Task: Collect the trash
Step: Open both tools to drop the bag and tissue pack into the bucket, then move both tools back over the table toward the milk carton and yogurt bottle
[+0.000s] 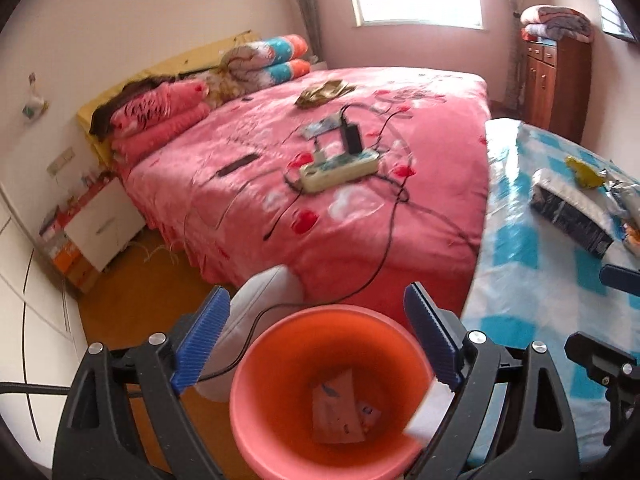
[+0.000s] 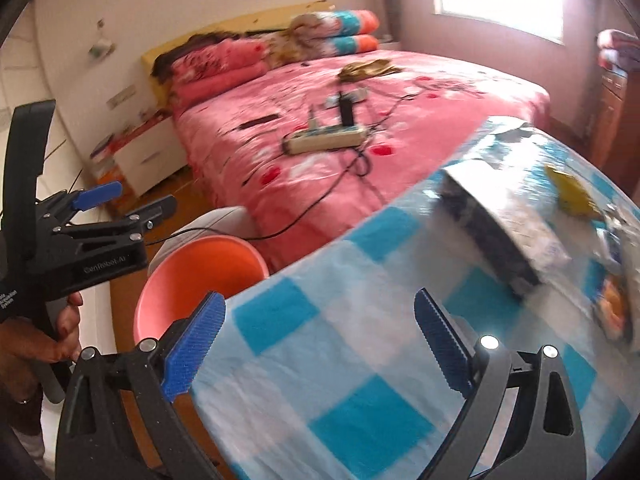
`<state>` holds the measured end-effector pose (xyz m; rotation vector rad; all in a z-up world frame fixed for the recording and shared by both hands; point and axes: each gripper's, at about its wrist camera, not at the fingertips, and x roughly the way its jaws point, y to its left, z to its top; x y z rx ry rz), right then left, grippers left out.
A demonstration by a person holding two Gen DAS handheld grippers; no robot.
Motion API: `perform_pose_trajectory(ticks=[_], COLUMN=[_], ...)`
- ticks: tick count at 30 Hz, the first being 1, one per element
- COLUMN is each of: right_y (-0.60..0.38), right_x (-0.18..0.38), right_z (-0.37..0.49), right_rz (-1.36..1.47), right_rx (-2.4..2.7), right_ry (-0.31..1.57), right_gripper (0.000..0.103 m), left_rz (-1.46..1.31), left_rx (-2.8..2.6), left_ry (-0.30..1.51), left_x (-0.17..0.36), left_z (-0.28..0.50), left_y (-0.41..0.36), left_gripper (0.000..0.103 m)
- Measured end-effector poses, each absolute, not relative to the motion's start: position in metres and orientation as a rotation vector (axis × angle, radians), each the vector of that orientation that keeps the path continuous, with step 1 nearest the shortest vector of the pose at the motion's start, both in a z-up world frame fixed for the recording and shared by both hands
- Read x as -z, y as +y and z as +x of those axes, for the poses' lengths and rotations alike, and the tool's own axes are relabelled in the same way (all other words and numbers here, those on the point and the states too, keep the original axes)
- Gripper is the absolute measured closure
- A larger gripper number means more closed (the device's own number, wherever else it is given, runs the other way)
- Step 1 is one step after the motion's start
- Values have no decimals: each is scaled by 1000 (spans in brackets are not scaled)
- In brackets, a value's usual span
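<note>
Trash: flat brown paper packets point(image 1: 338, 408) lie inside the orange bin point(image 1: 280, 432); my left tongs point(image 1: 316, 344) and right tongs point(image 2: 318, 344) gape wide, empty.

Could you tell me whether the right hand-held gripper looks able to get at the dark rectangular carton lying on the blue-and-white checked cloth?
Probably yes. The right hand-held gripper stands open and empty above the blue-and-white checked cloth, and the dark rectangular carton lies ahead of it with nothing between.

My left hand-held gripper point(image 1: 316, 336) hangs over the bin point(image 1: 328, 396) on the floor, with flat paper packets point(image 1: 340, 408) inside. The bed point(image 1: 320, 168) lies behind it, carrying a power strip point(image 1: 340, 168). A box point(image 1: 572, 212) sits on the checked surface point(image 1: 532, 288) to the right.
</note>
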<state>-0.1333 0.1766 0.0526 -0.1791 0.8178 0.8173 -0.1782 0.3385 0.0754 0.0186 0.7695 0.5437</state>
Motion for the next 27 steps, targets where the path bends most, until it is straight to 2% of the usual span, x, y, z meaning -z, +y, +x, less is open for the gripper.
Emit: perform_pose_trajectory(ticks=[27], right_y=[54], right_x=[-90], right_z=[-141], right_rz=[-135], right_rx=[-572], right_ry=[631], right_gripper=[9], left_rz=[175], left_rx=[-347], left_ry=[702], left_x=[-107], left_z=[-124], left_y=[210], left_gripper=[13])
